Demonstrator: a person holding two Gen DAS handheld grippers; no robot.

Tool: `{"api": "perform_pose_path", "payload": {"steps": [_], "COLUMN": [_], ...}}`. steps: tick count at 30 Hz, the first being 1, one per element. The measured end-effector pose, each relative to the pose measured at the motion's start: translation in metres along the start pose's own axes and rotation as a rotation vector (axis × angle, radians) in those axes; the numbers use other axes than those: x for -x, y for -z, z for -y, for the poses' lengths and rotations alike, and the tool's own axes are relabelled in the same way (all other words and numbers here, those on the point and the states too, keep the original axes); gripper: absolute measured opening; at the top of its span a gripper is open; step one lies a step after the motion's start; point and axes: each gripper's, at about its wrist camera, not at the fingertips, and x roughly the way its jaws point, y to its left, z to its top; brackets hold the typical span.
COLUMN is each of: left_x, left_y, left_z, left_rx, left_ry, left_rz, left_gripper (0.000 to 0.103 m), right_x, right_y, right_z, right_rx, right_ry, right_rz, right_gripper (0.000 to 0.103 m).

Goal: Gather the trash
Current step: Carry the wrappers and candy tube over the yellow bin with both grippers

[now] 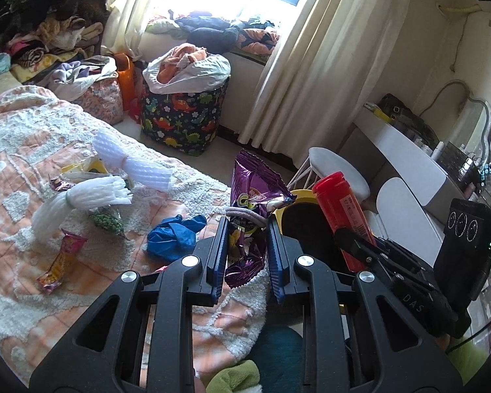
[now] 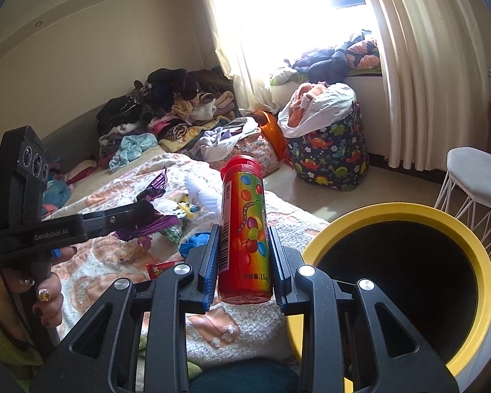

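Note:
My left gripper [image 1: 247, 229] is shut on a crumpled purple snack wrapper [image 1: 250, 193] and holds it above the bed's edge, just left of the yellow-rimmed bin [image 1: 299, 194]. My right gripper [image 2: 244, 239] is shut on an upright red candy tube [image 2: 244, 226], held left of the bin's rim [image 2: 409, 211]. The tube [image 1: 342, 216] also shows in the left wrist view over the bin, and the wrapper [image 2: 154, 209] in the right wrist view. On the bed lie white foam nets [image 1: 131, 163], a blue glove [image 1: 173, 234], a pink-yellow wrapper [image 1: 60, 262] and a green pea packet [image 1: 109, 222].
A dinosaur-print laundry basket [image 1: 183, 114] stands on the floor by the curtain. A white stool [image 2: 474, 177] stands behind the bin. Clothes are piled at the bed's far end [image 2: 167, 111]. A white desk [image 1: 406, 150] with clutter runs along the right wall.

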Motion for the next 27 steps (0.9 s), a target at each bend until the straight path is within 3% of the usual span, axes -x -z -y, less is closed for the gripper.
{"api": "perform_pose_path", "payload": {"steps": [27], "left_x": [-0.041], "left_y": [0.015], "left_z": [0.066], "left_rx": [-0.134], "left_ry": [0.106], "left_rz": [-0.091], "left_gripper": [0.017], "right_x": [0.017], "right_y": [0.006], "right_z": [0.081], "right_rx": [-0.204], "right_ry": [0.234], "right_rz": [0.031], "right_gripper": [0.026]}}
